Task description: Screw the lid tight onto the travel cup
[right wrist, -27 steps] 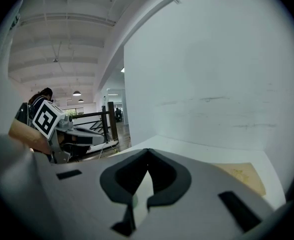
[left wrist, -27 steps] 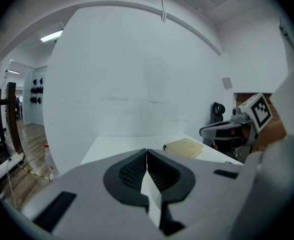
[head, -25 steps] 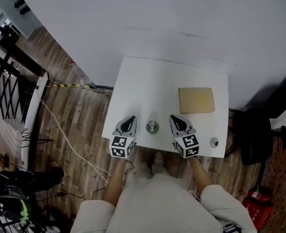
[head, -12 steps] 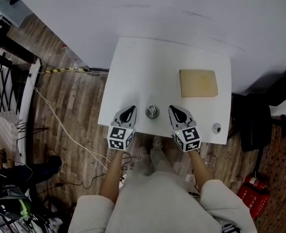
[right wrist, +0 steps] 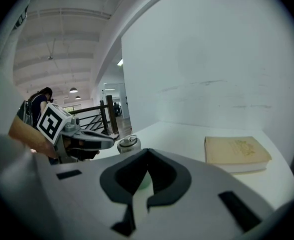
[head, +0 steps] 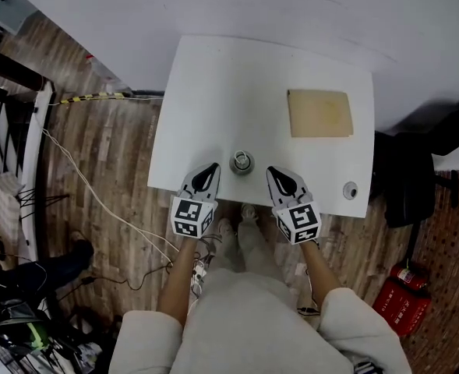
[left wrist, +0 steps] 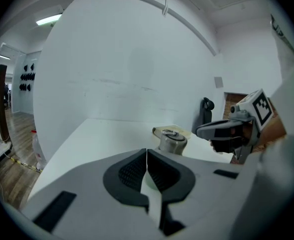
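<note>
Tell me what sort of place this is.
Probably an indoor lab or studio workspace: a small white table set by a bare white wall, a wood-plank floor, and a red fire extinguisher standing nearby.

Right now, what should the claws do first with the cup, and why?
Probably open the left claw and ease it toward the travel cup to steady it. Both claws are shut and empty. The left one and the right claw sit on either side of the cup without touching it, so nothing holds it yet.
</note>
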{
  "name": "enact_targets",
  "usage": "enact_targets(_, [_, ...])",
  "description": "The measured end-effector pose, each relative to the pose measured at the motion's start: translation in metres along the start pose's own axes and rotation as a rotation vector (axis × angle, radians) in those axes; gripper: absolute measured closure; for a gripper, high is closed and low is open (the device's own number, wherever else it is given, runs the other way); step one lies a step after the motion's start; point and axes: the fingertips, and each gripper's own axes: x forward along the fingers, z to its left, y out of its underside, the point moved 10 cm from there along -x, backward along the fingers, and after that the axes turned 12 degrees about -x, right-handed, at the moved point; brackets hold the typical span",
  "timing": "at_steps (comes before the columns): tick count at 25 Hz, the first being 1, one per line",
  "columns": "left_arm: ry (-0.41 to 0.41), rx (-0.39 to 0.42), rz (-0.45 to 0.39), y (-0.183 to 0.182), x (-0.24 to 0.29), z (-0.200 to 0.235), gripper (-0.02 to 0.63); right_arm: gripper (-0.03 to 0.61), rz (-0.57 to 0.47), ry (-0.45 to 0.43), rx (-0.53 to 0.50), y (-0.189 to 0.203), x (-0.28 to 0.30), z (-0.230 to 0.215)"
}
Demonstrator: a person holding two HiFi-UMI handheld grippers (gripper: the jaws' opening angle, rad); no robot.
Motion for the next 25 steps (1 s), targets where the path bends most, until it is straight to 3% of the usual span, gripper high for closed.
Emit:
enact_targets(8, [0.027,0.022,-0.026,0.026,-0.002,0.005,0.606,0.580,0.006,-0.003,0.007,0.025,0.004,0.010])
enact_targets(13, [0.084,0.049,-0.076,0.037,-0.006,0.004,0.589,0.580,-0.001,-0.003,0.012,0.034,0.007,0.015])
enact_targets(15, [0.124,0.043,-0.079,0.041,-0.005,0.004,0.410,0.580,0.000,-0.006,0.016,0.035,0.008,0.018])
enact_targets(17, [0.154,0.043,-0.062,0.046,-0.002,0.004,0.314,0.580,0.003,-0.009,0.016,0.036,0.009,0.021])
enact_targets(25, [0.202,0.103,-0.037,0.049,0.021,-0.004,0.267,0.580,0.018,-0.010,0.013,0.041,0.006,0.019])
